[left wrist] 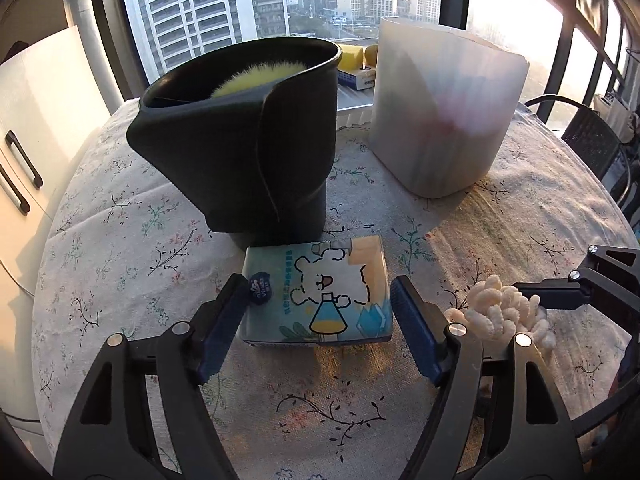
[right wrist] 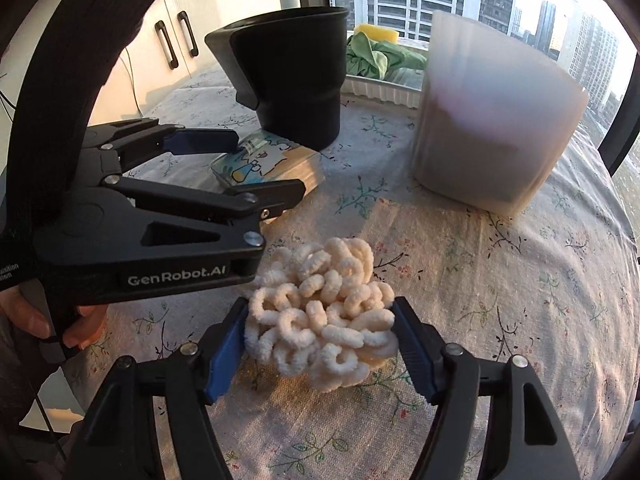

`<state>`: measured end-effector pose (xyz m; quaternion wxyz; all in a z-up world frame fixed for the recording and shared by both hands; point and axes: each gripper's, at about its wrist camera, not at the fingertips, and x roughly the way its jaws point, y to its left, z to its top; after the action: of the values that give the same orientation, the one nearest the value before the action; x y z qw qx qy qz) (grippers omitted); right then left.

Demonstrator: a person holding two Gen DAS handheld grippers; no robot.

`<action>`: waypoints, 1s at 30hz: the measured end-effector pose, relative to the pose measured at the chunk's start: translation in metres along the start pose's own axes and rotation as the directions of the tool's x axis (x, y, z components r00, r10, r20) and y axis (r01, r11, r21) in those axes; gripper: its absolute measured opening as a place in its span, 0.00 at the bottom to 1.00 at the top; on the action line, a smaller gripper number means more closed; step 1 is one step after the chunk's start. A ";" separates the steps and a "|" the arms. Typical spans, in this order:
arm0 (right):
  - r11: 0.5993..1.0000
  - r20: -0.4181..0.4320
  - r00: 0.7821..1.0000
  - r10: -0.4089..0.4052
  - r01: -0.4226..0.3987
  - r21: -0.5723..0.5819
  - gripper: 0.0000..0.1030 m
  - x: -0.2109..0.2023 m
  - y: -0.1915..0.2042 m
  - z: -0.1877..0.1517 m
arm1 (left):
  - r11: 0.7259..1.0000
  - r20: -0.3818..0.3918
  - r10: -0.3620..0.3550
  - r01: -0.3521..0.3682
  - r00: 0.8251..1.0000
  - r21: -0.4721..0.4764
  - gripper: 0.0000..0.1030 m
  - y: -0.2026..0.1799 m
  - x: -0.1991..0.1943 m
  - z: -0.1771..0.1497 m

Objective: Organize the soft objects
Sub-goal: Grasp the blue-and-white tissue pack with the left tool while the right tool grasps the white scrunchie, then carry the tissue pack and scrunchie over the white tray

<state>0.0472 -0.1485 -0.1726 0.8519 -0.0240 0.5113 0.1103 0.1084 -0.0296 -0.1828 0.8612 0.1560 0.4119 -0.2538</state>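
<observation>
My left gripper (left wrist: pixel 318 308) points down at the tissue pack (left wrist: pixel 320 292), its blue pads standing off either side of the pack with a visible gap, so the jaws are spread and nothing is held. The pack lies flat on the floral tablecloth (left wrist: pixel 120 248), its far edge just beside the foot of the black bin (left wrist: pixel 240 140).

My right gripper (right wrist: pixel 320 336) straddles the white chenille scrunchie (right wrist: pixel 324 316), which rests on the cloth. Its pads sit right at the loops on both sides; I cannot tell whether they press on it or only brush it.

Inside the black bin I see something fluffy and yellow-green (left wrist: pixel 256 78) near the rim. The translucent white bin (left wrist: pixel 444 112) stands well apart to the right; a pinkish shape shows through its wall, too blurred to name.

In the right wrist view the left gripper (right wrist: pixel 260 168) crowds in close on the left. Between the scrunchie and the white bin (right wrist: pixel 496 120) the cloth is bare. The table's curved rim (right wrist: pixel 624 240) falls away on the right, with window frames beyond.
</observation>
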 end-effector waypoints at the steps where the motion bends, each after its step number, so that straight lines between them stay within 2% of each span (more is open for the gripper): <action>1: 1.000 0.000 1.000 0.002 -0.002 0.003 0.70 0.001 0.000 -0.001 | 1.000 0.004 0.027 -0.027 1.000 0.012 0.70 -0.003 0.002 -0.001; 4: 1.000 0.006 1.000 -0.012 0.012 -0.011 0.70 0.002 0.003 -0.001 | 0.993 0.028 0.103 -0.104 0.994 0.051 0.70 -0.011 0.006 -0.005; 6: 0.999 0.007 1.000 -0.029 0.029 -0.027 0.64 0.001 0.005 -0.002 | 0.992 0.057 0.112 -0.115 0.992 0.052 0.65 -0.012 0.004 -0.009; 8: 0.999 0.006 1.000 -0.020 0.020 -0.028 0.52 -0.002 0.005 -0.004 | 0.995 0.071 0.093 -0.096 0.993 0.038 0.63 -0.010 -0.001 -0.011; 11: 1.000 0.000 1.000 -0.020 0.020 -0.015 0.44 -0.007 0.000 -0.006 | 0.999 0.082 0.037 -0.035 0.996 -0.029 0.62 0.002 -0.011 -0.013; 14: 0.999 0.009 0.999 -0.032 0.032 0.003 0.43 -0.017 -0.005 -0.009 | 0.997 0.101 0.005 0.003 0.995 -0.078 0.61 0.013 -0.024 -0.017; 18: 0.999 0.040 0.998 -0.043 0.042 0.028 0.43 -0.035 -0.014 -0.013 | 0.994 0.127 0.013 0.001 0.992 -0.110 0.61 0.019 -0.044 -0.022; 30: 0.988 0.084 0.988 -0.132 0.125 0.093 0.43 -0.066 -0.041 -0.017 | 0.981 0.123 0.111 -0.089 0.986 -0.172 0.61 0.042 -0.071 -0.033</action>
<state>0.0116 -0.2017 -0.1262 0.8797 -0.0147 0.4741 0.0337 0.0738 0.0425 -0.1444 0.9082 0.0870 0.3654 -0.1848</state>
